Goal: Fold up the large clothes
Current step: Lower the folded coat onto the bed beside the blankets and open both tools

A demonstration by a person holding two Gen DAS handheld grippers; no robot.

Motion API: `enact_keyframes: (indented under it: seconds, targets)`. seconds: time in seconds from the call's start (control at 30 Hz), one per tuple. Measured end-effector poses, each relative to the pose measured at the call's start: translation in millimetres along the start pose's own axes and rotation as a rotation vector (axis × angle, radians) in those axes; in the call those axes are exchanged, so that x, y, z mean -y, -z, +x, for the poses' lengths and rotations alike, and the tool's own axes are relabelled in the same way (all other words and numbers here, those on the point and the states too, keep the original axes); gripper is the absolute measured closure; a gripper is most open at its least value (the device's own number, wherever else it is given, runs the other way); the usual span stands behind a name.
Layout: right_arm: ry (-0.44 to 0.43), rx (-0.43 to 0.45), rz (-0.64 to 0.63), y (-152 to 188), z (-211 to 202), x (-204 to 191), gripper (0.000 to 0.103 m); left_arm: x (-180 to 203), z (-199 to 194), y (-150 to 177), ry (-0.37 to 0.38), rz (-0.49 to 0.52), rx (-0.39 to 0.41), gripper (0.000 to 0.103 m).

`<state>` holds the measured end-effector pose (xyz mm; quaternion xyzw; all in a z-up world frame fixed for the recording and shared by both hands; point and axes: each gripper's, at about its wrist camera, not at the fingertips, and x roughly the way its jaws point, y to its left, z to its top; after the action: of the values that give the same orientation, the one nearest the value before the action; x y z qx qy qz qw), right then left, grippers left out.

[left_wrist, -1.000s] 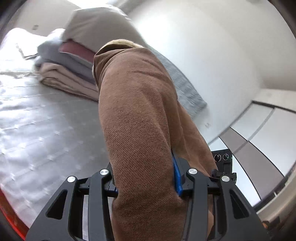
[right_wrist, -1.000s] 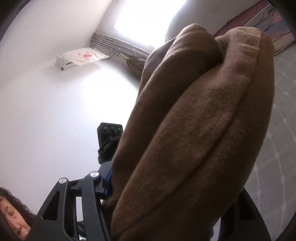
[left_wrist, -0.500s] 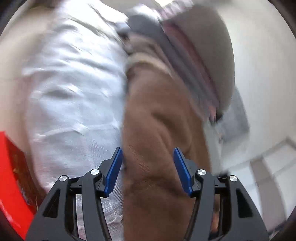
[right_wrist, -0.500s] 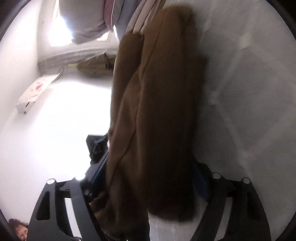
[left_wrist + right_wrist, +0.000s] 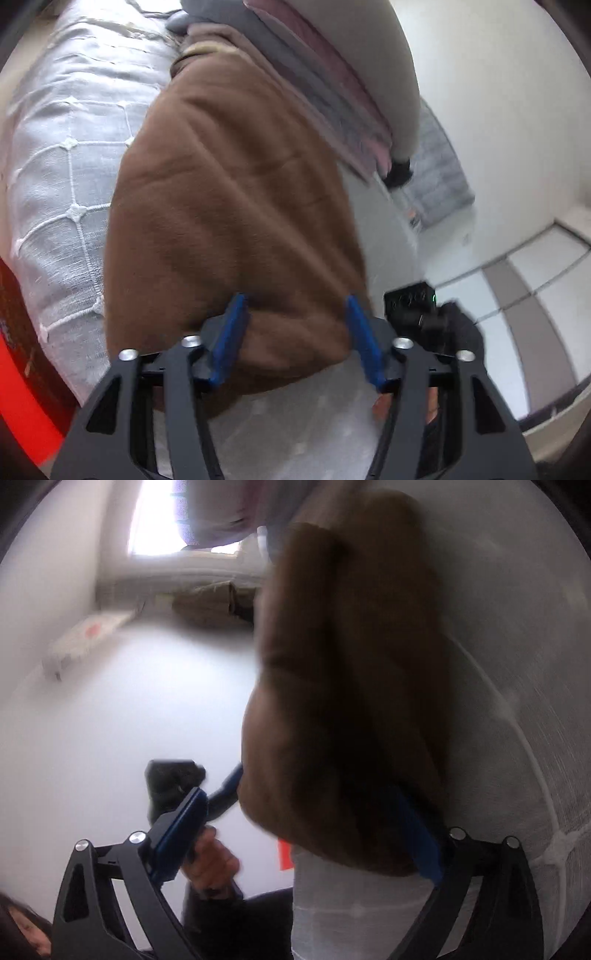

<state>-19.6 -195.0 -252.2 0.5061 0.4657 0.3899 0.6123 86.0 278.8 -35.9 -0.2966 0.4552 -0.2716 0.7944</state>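
In the left wrist view our left gripper [image 5: 295, 334] is closing its jaws around the near edge of the thick brown fleece garment [image 5: 236, 206], folded on the grey quilted bed cover [image 5: 66, 177] beside stacked bedding [image 5: 332, 85], seemingly to steady the bundle, while in the right wrist view our right gripper [image 5: 306, 834] stands released, spread wide around that same edge so the fold stays put.

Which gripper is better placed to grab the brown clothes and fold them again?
Probably the left. The left gripper has the near edge of the brown garment between its closing jaws. The right gripper stands wide open, one pad well clear of the cloth, so it would have to close much further.
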Motion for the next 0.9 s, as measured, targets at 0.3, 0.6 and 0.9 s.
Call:
enact_keyframes:
  seconds: [0.3,0.6,0.9]
  targets:
    - [0.126,0.119,-0.376,11,-1,-134,0.007,7,-58,16,0.022,-0.021,0.165,0.041]
    - [0.648,0.336,-0.664,83,43,-172,0.007,67,-51,54,-0.336,0.126,0.307,0.015]
    - [0.858,0.358,-0.638,103,66,-161,0.007,85,-42,71,-0.609,0.222,0.321,0.015]
